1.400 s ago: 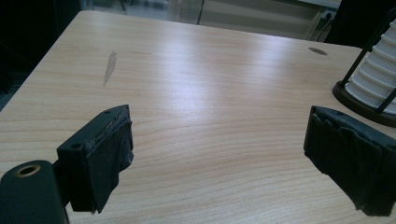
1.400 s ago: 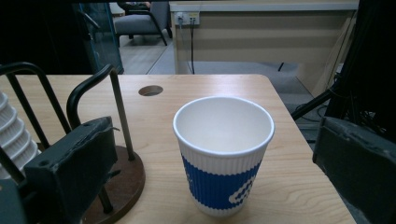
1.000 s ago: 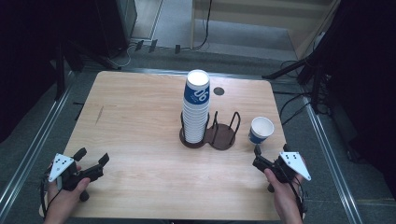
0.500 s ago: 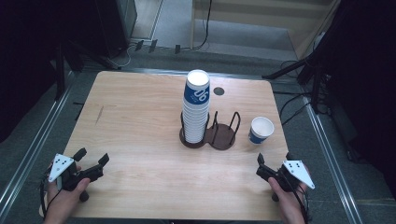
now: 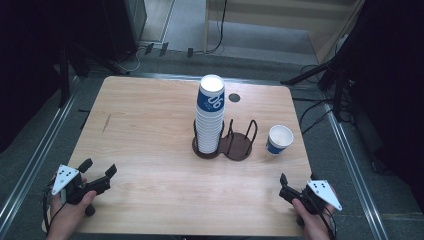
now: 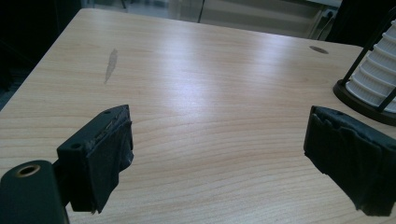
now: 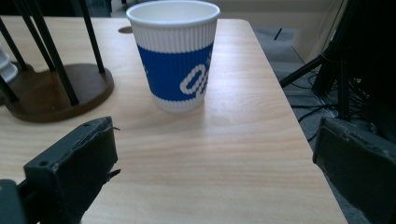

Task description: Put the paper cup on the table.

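A tall stack of white ribbed paper cups [image 5: 211,117] with a blue band on top stands in the left slot of a dark brown wire holder [image 5: 239,148] at mid-table. A single blue-and-white cup [image 5: 279,138] stands upright on the table to its right. My right gripper [image 5: 298,180] hovers open at the near right edge, with that cup [image 7: 175,53] a short way ahead of its jaws [image 7: 210,168]. My left gripper [image 5: 98,168] is open at the near left corner, over bare wood [image 6: 224,154]. The stack [image 6: 379,77] lies off to its right.
The light wooden table [image 5: 150,125] has a small round hole [image 5: 233,97] behind the stack and a grey smear [image 6: 111,65] on its left side. Dark stands and cables [image 5: 320,80] crowd the floor past the right edge. The holder's right slot [image 7: 51,91] has no cups.
My right gripper has drawn back toward the near right corner, a little farther from the single cup. The left gripper and the cups have stayed put.
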A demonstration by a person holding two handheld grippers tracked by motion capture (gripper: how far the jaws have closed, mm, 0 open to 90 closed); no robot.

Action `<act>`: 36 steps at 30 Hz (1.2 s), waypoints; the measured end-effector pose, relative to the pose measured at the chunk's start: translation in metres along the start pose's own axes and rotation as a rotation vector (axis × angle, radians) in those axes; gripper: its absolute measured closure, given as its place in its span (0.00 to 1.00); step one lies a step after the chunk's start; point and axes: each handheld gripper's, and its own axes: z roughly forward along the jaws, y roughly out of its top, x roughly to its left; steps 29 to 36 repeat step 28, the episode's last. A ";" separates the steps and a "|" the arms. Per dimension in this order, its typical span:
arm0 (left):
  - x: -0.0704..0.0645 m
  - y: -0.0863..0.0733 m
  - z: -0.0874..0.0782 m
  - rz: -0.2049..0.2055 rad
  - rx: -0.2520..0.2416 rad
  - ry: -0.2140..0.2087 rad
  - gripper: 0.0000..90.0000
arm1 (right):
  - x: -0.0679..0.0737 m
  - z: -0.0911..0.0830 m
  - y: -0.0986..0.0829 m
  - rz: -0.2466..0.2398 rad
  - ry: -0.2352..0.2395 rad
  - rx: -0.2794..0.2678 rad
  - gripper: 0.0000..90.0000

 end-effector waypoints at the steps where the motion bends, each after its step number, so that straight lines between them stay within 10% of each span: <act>1: 0.000 0.000 0.000 0.000 0.000 0.001 0.10 | -0.001 -0.001 -0.002 -0.004 -0.005 0.003 0.00; 36: 0.002 0.001 0.001 0.000 0.027 0.010 0.10 | -0.026 -0.028 -0.014 0.000 -0.076 0.003 0.00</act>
